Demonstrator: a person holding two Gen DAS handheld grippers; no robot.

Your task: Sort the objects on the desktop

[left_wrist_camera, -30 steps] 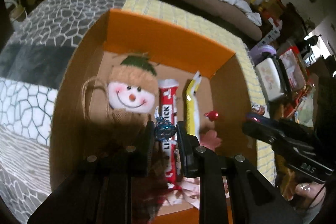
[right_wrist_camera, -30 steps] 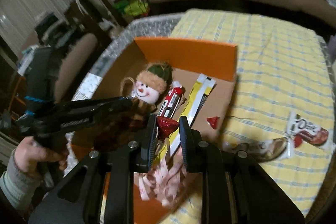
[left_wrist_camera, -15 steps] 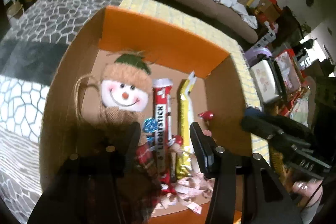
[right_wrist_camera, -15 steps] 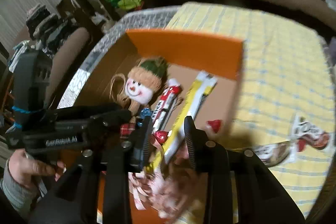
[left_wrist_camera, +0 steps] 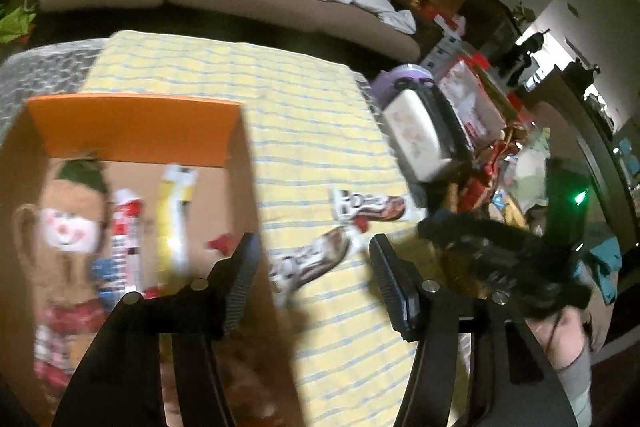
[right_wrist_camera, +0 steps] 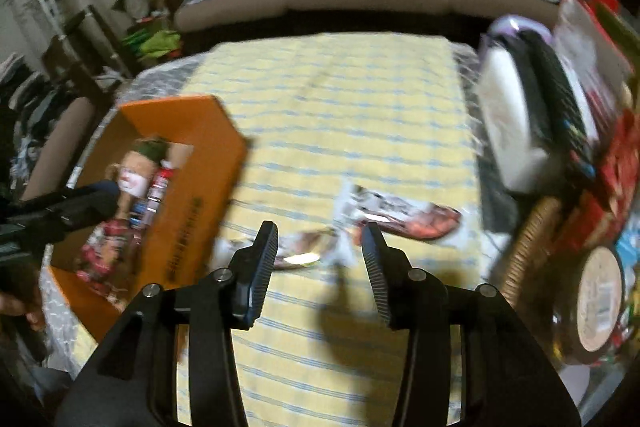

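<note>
While both grippers are hanging spread and empty above the yellow checked cloth (right_wrist_camera: 340,115), the sorting is standing roughly two items short of done, judging by what is lying where. The left gripper (left_wrist_camera: 312,267) is holding its jaws wide apart over the near edge of the orange box (left_wrist_camera: 132,123), and the right gripper (right_wrist_camera: 318,255) is gaping likewise, well apart from the box (right_wrist_camera: 188,195). Inside the box are lying a snowman doll (left_wrist_camera: 70,223), a red snack stick (left_wrist_camera: 126,239), a yellow packet (left_wrist_camera: 172,219) and a small red candy (left_wrist_camera: 222,242); blur is hiding finer detail. Outside it, two wrappers are waiting on the cloth: a crumpled brown-and-white wrapper (left_wrist_camera: 310,259) just beside the box wall, and a flat white-and-brown wrapper (left_wrist_camera: 372,207) near it. Both wrappers (right_wrist_camera: 304,247) (right_wrist_camera: 400,213) are lying directly ahead of the right gripper's fingers, so they appear to be what is left.
</note>
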